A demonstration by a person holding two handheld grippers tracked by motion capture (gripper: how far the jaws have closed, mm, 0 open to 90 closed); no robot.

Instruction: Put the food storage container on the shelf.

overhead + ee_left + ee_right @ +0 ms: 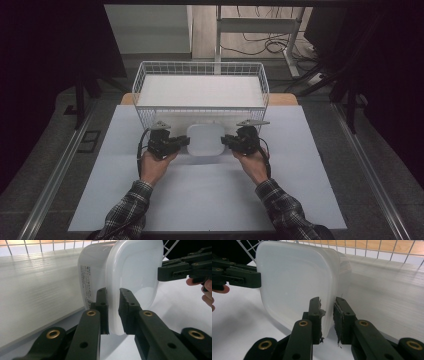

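Both the left gripper (181,142) and the right gripper (228,141) clamp opposite rims of the white plastic container (205,139), carried just near the wire basket (142,82); next, probably, lifting it over the near wall.

Wire basket (145,116) just beyond container (205,140)

The container (130,270) looks like smooth, translucent white plastic; the basket (200,67) thin white-coated wire; the tongs (327,322) matt black.
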